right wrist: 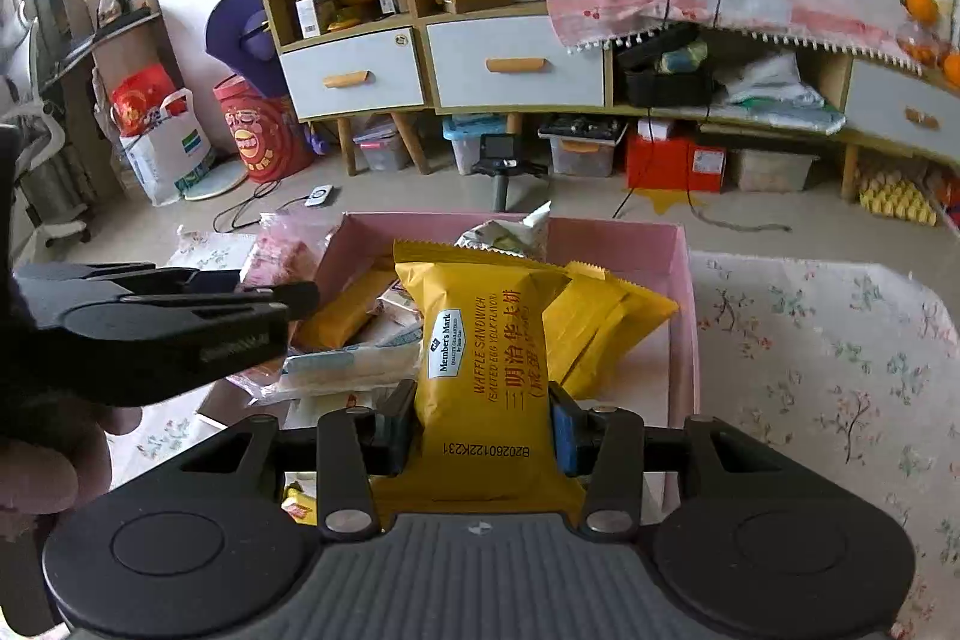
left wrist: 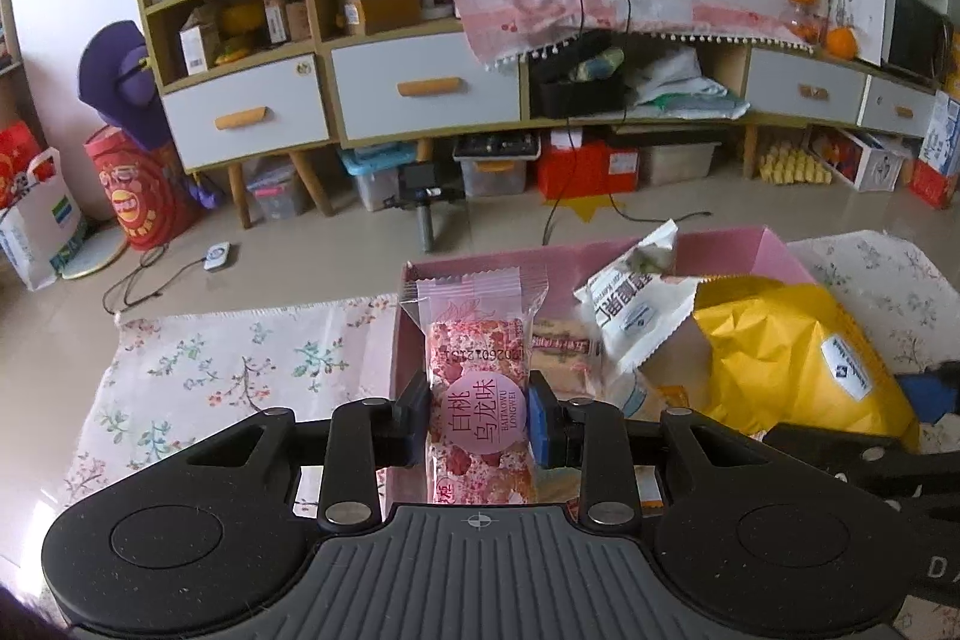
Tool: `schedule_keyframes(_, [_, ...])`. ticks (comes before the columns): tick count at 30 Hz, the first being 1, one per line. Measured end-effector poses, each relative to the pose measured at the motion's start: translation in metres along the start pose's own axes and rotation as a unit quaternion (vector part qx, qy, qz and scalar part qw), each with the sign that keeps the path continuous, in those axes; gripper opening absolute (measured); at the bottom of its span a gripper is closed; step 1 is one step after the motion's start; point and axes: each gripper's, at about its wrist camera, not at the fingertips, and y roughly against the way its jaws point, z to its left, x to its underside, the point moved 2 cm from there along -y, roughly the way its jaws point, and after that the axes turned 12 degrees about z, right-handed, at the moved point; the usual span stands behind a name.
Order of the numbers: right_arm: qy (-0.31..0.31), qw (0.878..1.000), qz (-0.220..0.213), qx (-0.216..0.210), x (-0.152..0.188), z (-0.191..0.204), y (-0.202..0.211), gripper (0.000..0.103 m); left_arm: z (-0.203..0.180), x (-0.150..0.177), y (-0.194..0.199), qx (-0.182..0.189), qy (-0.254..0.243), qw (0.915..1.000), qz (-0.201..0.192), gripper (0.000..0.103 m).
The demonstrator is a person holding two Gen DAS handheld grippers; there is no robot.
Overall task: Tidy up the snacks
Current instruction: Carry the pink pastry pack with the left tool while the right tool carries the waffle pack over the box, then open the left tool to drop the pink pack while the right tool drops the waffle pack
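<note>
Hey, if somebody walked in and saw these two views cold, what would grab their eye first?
Probably the yellow waffle sandwich pack, clamped upright in the right gripper over the pink box. Next, the pink nougat packet pinched in the left gripper at the box's left end, with more snacks piled inside.

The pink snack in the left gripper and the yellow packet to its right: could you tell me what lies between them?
In the left wrist view, a white packet and a small striped bar lie between the pink snack and yellow packet.
</note>
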Motion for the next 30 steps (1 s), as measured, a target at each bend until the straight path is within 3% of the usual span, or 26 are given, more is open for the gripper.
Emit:
schedule_keyframes(3, [0.005, 1.000, -0.006, 0.003, -0.001, 0.000, 0.000, 0.023, 0.000, 0.001, -0.002, 0.003, -0.004, 1.0000, 0.008, 0.034])
schedule_keyframes(4, [0.002, 1.000, -0.011, 0.003, -0.001, 0.000, 0.001, 0.031, 0.000, 0.000, -0.003, 0.001, -0.006, 0.9999, 0.010, 0.037])
schedule_keyframes(6, [-0.004, 1.000, -0.016, 0.003, -0.002, -0.003, 0.003, 0.045, -0.001, 0.001, -0.002, -0.003, -0.009, 0.9999, 0.010, 0.052])
schedule_keyframes(21, [0.008, 1.000, -0.017, 0.022, 0.000, -0.007, 0.021, 0.067, -0.001, 0.008, 0.025, 0.010, 0.007, 0.9998, 0.014, 0.076])
schedule_keyframes(30, [-0.017, 0.999, -0.016, 0.037, 0.009, -0.017, 0.046, 0.076, 0.002, 0.023, 0.053, 0.029, 0.020, 0.9991, 0.023, 0.088])
